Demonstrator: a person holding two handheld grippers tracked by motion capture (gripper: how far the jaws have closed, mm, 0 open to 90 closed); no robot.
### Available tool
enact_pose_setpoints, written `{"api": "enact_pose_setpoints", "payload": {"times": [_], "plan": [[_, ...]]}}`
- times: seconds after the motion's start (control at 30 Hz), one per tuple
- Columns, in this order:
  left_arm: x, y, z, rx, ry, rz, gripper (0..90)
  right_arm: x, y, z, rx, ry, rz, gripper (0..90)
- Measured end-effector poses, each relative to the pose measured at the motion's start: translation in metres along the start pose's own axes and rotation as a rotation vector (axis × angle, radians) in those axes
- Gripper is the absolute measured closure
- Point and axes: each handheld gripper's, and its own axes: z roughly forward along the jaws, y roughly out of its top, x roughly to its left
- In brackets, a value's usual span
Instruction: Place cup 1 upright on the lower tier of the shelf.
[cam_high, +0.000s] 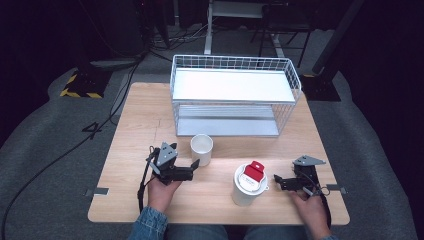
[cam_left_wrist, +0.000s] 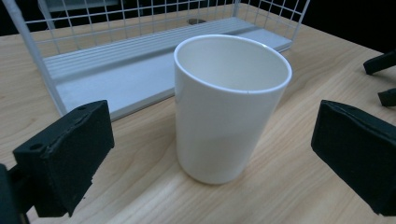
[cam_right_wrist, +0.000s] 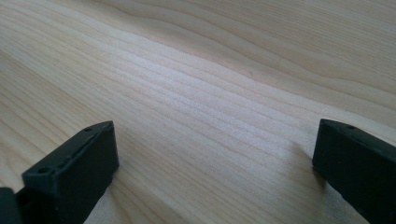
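Observation:
A plain white cup (cam_high: 201, 149) stands upright and empty on the wooden table (cam_high: 140, 130), just in front of the wire rack. My left gripper (cam_high: 194, 169) is open just left of and below it, jaws pointing at the cup. In the left gripper view the cup (cam_left_wrist: 231, 107) stands just ahead of my left gripper (cam_left_wrist: 212, 140), in line with the gap between the wide-apart jaws and touching neither. A taller white container with a red flap on its lid (cam_high: 248, 184) stands near the front. My right gripper (cam_high: 278, 182) is open to its right, and the right gripper (cam_right_wrist: 215, 144) has bare wood between its jaws.
A white wire rack (cam_high: 235, 95) with an upper shelf and a low slatted floor (cam_left_wrist: 140, 65) takes up the back of the table. The other gripper's jaws (cam_left_wrist: 380, 63) show at the far right of the left gripper view. Dark floor with cables surrounds the table.

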Motion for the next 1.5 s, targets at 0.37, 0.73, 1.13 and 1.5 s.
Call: {"api": "enact_pose_setpoints", "payload": {"times": [0.37,0.73,1.13,1.5], "plan": [[0.003,-0.004,0.027,-0.011,0.001,-0.001,0.2,0.001,0.0,0.0,0.0,-0.001,0.005,0.5],[-0.004,-0.006,0.052,0.03,-0.025,-0.006,0.4,0.0,0.0,0.0,0.001,0.0,0.004,0.5],[-0.002,-0.01,0.063,0.069,-0.015,-0.001,7.7,0.001,0.0,0.0,0.0,-0.001,0.004,0.5],[-0.005,-0.01,0.064,0.077,-0.015,0.03,21.2,0.001,0.0,0.0,0.0,-0.001,0.004,0.5]]}}
